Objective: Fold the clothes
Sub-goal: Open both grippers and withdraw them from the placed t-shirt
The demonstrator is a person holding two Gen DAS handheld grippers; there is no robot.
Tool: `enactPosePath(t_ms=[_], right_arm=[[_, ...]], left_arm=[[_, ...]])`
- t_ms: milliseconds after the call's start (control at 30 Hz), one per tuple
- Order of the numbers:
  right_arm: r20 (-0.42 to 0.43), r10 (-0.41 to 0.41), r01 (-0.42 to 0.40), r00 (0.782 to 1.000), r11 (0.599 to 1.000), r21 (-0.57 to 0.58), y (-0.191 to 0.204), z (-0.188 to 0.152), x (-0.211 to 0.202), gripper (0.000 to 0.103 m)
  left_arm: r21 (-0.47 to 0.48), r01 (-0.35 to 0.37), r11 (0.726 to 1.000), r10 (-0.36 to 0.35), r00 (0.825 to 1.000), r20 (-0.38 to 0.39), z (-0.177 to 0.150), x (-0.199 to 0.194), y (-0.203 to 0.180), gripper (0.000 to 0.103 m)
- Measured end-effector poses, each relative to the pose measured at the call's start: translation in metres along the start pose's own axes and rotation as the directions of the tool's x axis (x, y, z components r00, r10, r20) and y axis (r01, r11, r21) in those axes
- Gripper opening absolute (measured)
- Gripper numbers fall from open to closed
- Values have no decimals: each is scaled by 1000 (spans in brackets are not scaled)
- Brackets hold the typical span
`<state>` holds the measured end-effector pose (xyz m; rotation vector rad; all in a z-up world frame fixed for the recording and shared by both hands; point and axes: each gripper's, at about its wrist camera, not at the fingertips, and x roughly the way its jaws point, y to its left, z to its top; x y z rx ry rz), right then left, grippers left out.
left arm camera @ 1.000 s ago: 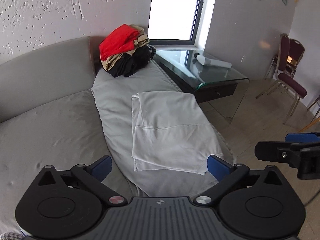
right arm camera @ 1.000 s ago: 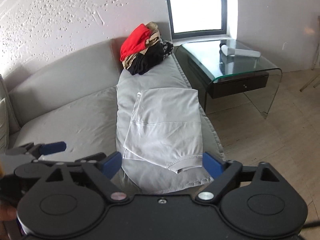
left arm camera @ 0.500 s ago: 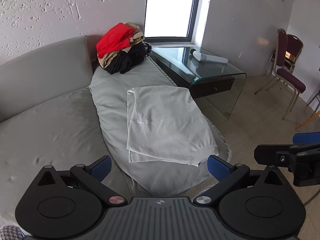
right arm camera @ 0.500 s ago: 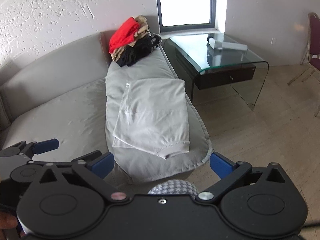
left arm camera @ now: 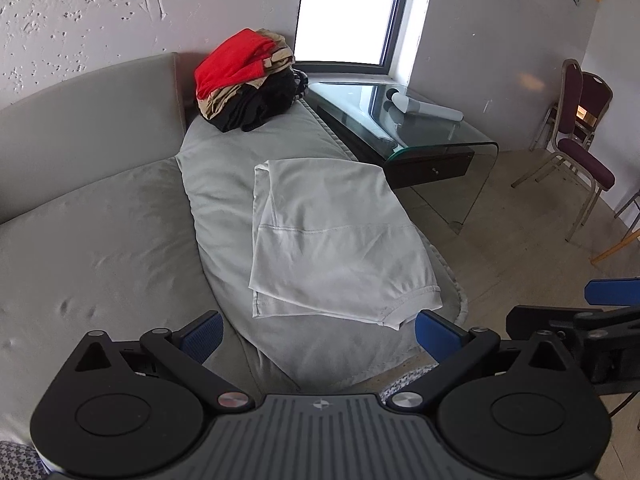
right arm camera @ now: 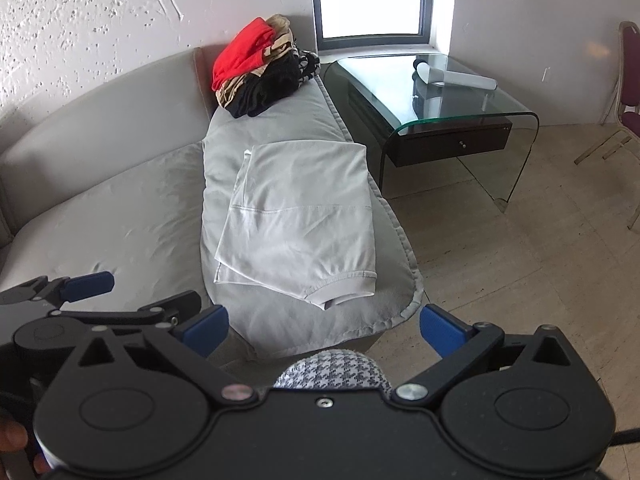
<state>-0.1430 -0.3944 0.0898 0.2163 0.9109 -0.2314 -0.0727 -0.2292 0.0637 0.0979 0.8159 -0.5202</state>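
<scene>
folded white garment [left arm camera: 332, 240], grey sofa [left arm camera: 100, 240]

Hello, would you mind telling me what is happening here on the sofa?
A person is folding clothes with a pair of hand-held tongs. A pale shirt lies folded on the grey sofa, touched by neither tool. The left tongs and right tongs are both open and empty, hovering short of the near edge of the cushion. A pile of clothes, red on top, waits at the far end by the window. A glass table stands beside the sofa.
</scene>
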Motion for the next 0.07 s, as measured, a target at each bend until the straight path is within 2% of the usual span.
enactPosePath(t_ms=[67], right_arm=[[1,-7,7,1000,1000,-2,0,-1,1,102]], left_arm=[[4,1,1000,-1,1000,7,0,1,0,103]])
